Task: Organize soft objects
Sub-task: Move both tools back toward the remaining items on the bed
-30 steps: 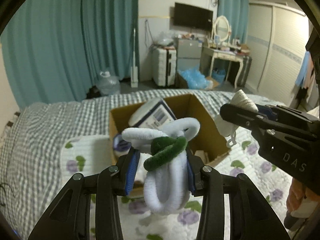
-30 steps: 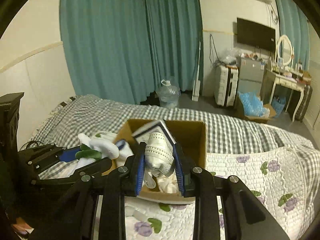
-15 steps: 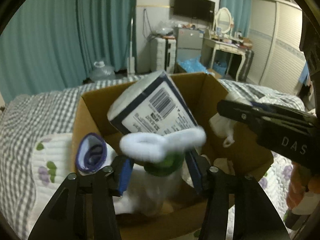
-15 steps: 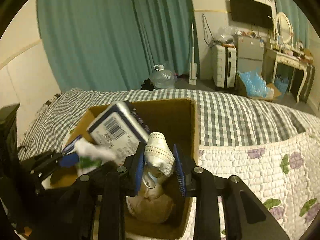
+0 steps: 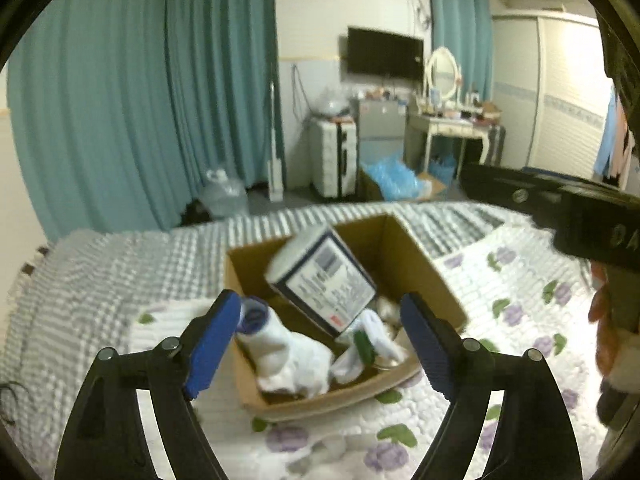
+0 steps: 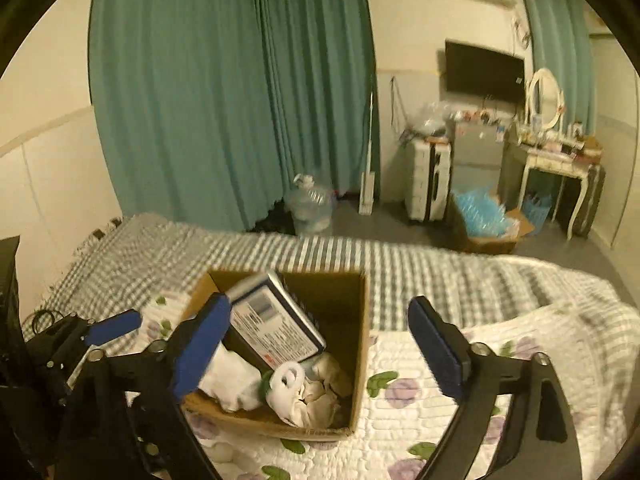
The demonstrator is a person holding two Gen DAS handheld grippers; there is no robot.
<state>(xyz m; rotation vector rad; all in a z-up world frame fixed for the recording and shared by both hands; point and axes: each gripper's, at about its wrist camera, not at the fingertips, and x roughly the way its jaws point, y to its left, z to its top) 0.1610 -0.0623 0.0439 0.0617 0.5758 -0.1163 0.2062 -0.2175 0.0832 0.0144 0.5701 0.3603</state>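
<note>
An open cardboard box [image 5: 424, 264] [image 6: 360, 332] sits on the bed. Inside lie a white and green fuzzy toy [image 5: 368, 344] [image 6: 286, 380], white socks [image 5: 296, 356] [image 6: 228, 380], beige soft items [image 6: 320, 392] and a tilted blue and white carton [image 5: 324, 276] [image 6: 272, 328]. My left gripper [image 5: 320, 344] is open and empty above the box's front. My right gripper [image 6: 320, 352] is open and empty above the box. The right gripper's body shows at the right of the left wrist view [image 5: 560, 208]; the left gripper shows at the lower left of the right wrist view [image 6: 92, 344].
The bed has a grey checked sheet [image 6: 400, 264] and a white quilt with purple flowers [image 5: 520, 320] [image 6: 400, 392]. Beyond the bed are teal curtains [image 5: 140, 100], a water jug [image 6: 310, 204], a suitcase [image 5: 332, 160] and a dressing table [image 6: 556, 156].
Both grippers have opened and let go: the white and green toy and the rolled white sock now lie in the box. Both grippers have pulled up and back from the box.
</note>
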